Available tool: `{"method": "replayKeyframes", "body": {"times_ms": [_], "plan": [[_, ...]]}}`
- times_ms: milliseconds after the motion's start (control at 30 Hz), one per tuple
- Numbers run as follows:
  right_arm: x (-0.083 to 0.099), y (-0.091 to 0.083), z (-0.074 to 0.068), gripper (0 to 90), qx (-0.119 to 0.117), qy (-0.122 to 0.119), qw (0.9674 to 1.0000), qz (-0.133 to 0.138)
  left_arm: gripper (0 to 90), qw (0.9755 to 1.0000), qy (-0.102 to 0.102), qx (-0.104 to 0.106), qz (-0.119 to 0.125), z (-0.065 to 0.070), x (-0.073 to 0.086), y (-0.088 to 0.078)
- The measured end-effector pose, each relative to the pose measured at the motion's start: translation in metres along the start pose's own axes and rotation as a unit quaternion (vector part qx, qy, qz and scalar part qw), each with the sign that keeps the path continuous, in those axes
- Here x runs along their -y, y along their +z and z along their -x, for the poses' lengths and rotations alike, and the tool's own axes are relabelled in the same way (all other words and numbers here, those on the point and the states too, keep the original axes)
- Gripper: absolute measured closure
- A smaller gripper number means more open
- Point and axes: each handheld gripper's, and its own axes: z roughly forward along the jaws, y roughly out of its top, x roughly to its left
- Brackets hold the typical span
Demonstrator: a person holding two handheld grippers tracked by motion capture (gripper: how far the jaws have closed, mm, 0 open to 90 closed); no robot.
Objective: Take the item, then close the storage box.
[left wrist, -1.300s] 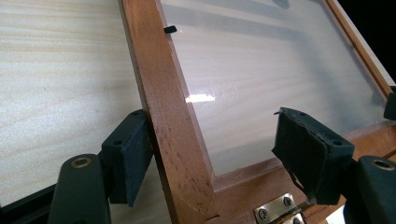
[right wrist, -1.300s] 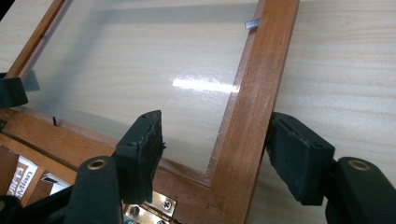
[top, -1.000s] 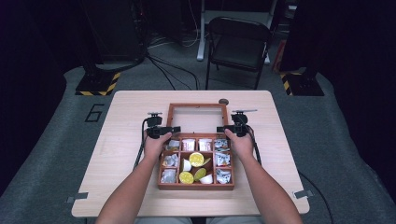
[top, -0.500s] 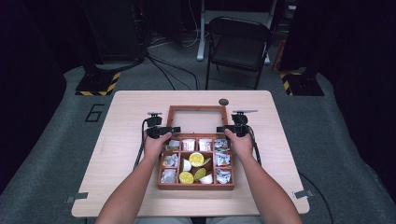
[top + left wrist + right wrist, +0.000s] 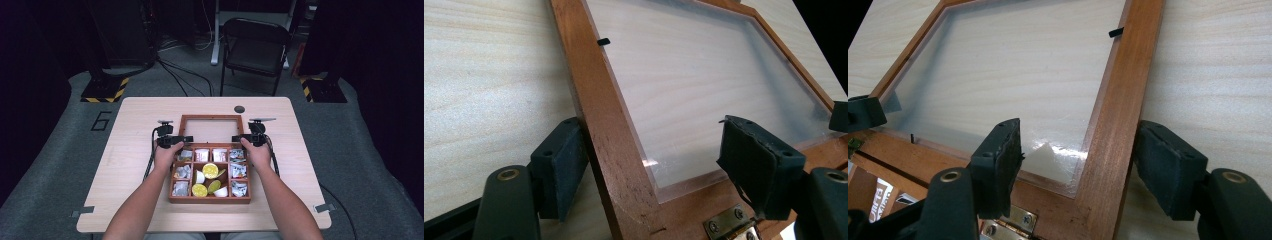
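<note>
Left gripper (image 5: 651,175) straddles the left rail of the lid (image 5: 704,85): outer pad touches the wood, inner pad stands off over the clear pane, so the jaws are apart, not clamped. Right gripper (image 5: 1080,167) mirrors it on the right rail; both pads sit just beside the wood with gaps showing, also apart. Both bite low, near the brass hinges (image 5: 1010,220), one per side, likely so the lid moves evenly without racking. In the high view the lid (image 5: 211,129) lies folded back flat on the table (image 5: 135,120), hinged to the far edge of the wooden box (image 5: 210,199), which sits near the person with its compartments of packets and yellow-topped cups exposed. Judgement: either just laid open, or about to be swung shut.
</note>
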Motion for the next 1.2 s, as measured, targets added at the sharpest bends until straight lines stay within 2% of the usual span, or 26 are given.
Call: {"method": "replayKeyframes", "body": {"times_ms": [67, 133, 200, 300, 400, 533, 633, 667, 700, 767, 800, 833, 933, 967, 1100, 1133, 1200], "plan": [[0.0, 0.0, 0.0, 36.0, -0.001, 0.002, 1.0, 0.0, 28.4, 1.0, 0.001, 0.001, -0.003, -0.001, 0.0, -0.001], [0.001, -0.001, 0.0, 36.8, -0.002, 0.006, 1.0, -0.001, 29.3, 1.0, -0.008, 0.002, 0.0, -0.001, 0.0, -0.002], [0.001, -0.003, 0.001, 38.9, 0.002, 0.009, 1.0, 0.001, 30.7, 1.0, -0.004, 0.0, 0.001, -0.002, 0.0, -0.004], [-0.001, -0.009, 0.001, 39.6, 0.011, 0.01, 0.9998, 0.016, 32.6, 0.9997, 0.015, -0.017, 0.002, -0.003, -0.002, -0.01], [-0.002, -0.016, 0.002, 39.6, 0.011, 0.01, 0.9997, 0.021, 32.9, 0.9998, 0.014, -0.011, 0.008, -0.003, -0.003, -0.016], [0.0, -0.024, -0.003, 40.3, 0.022, -0.029, 0.999, 0.026, 33.2, 0.9996, 0.025, -0.01, 0.007, 0.001, -0.003, -0.022], [0.002, -0.03, -0.015, 42.3, 0.026, -0.055, 0.9977, 0.031, 33.3, 0.9994, 0.031, -0.005, 0.011, 0.005, -0.003, -0.027], [0.002, -0.033, -0.019, 42.8, 0.024, -0.067, 0.9968, 0.036, 33.3, 0.9994, 0.033, -0.004, 0.007, 0.006, -0.004, -0.029], [0.003, -0.036, -0.023, 42.9, 0.02, -0.074, 0.9963, 0.038, 33.3, 0.9996, 0.026, -0.002, 0.009, 0.008, -0.004, -0.03], [0.004, -0.04, -0.031, 42.9, 0.01, -0.091, 0.995, 0.041, 33.4, 0.9993, 0.035, 0.001, 0.011, 0.009, -0.004, -0.033], [0.005, -0.042, -0.034, 43.0, 0.007, -0.103, 0.9937, 0.044, 33.4, 0.9995, 0.027, 0.002, 0.014, 0.011, -0.004, -0.035], [0.006, -0.045, -0.038, 43.2, 0.004, -0.11, 0.993, 0.044, 33.4, 0.9993, 0.034, 0.005, 0.013, 0.011, -0.005, -0.037], [0.013, -0.052, -0.051, 43.4, -0.008, -0.132, 0.9905, 0.038, 33.4, 0.9992, 0.035, 0.012, 0.018, 0.015, -0.005, -0.042], [0.016, -0.054, -0.054, 43.8, -0.012, -0.146, 0.9884, 0.04, 33.4, 0.9992, 0.031, 0.013, 0.021, 0.017, -0.005, -0.043], [0.03, -0.057, -0.066, 45.0, -0.023, -0.18, 0.9828, 0.034, 33.4, 0.9988, 0.042, 0.014, 0.023, 0.018, -0.005, -0.048], [0.033, -0.057, -0.068, 45.1, -0.022, -0.189, 0.9813, 0.031, 33.4, 0.999, 0.035, 0.016, 0.024, 0.019, -0.005, -0.049], [0.039, -0.056, -0.071, 45.7, -0.027, -0.206, 0.9778, 0.028, 33.8, 0.9989, 0.035, 0.018, 0.028, 0.02, -0.004, -0.05]]}}
